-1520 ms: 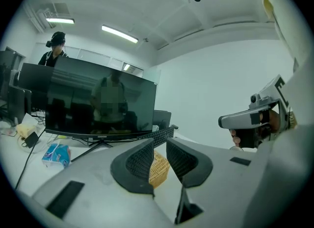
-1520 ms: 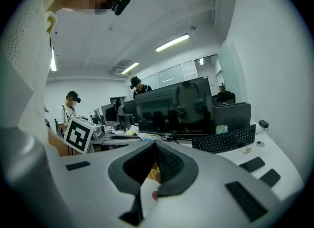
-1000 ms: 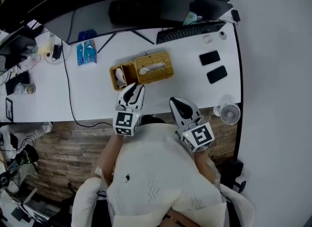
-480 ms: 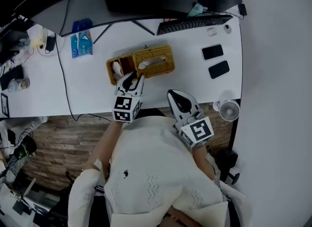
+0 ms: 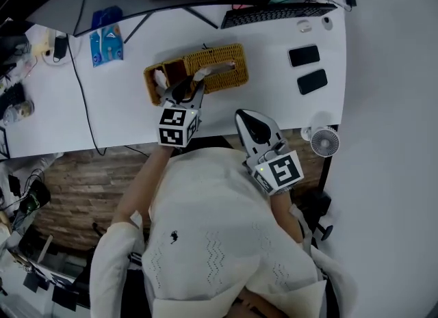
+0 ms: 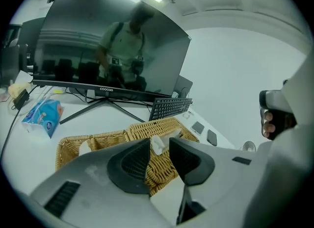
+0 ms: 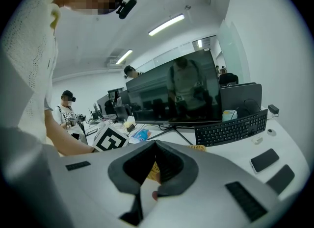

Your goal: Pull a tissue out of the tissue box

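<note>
My left hand-held gripper (image 6: 159,148), jaws apart, frames the tissue (image 5: 202,74) rising from the wicker tissue box (image 5: 222,60) on the counter (image 5: 123,115). My right hand-held gripper (image 7: 156,143) has its jaws together and empty, off to the side of the box.

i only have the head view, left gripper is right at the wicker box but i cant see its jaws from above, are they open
Observer: Yes. The left gripper view shows the left gripper with its jaws apart. The tissue shows in the gap and is not yet pinched.
Operator: is the tissue sticking up enough to grab
Observer: From that low angle it stands up as a small tuft out of the slot in the tissue box.
Operator: right one holding anything
Observer: No. The right gripper view shows the right gripper with its jaw tips together and nothing between them.
</note>
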A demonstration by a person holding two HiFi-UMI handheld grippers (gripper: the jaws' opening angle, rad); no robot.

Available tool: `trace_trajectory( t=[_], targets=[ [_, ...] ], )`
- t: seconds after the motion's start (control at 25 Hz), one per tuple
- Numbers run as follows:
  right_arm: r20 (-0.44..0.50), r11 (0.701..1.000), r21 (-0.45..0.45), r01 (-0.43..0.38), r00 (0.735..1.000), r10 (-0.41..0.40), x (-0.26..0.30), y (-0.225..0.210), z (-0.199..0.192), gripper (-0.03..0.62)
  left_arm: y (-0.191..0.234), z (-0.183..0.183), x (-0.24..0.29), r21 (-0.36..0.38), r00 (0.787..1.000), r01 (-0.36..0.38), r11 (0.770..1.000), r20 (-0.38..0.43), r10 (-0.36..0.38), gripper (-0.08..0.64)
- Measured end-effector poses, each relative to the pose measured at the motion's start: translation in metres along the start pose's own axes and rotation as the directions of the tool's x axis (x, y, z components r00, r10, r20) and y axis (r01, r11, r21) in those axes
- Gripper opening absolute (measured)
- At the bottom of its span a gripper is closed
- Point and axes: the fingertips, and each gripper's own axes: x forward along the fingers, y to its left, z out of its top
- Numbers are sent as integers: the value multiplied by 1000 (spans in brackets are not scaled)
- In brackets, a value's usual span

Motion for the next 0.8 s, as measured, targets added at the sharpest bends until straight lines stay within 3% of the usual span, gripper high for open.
trace_trajectory(
  t=[0.4,0.6,0.8],
  targets=[
    [-26,1000,-5,-3,1000,3,8,-2,-2,2,6,-8,15,-23,999,-5,1000,-49,4,116],
    [-27,1000,-7,-4,1000,4,6,0,-4,2,6,-8,17,13,999,-33,999,-40,33,24],
    [-27,1000,-9,0,1000,0,2,2,-5,2,0,-10,15,53,998,-37,998,-40,39,14]
  ],
)
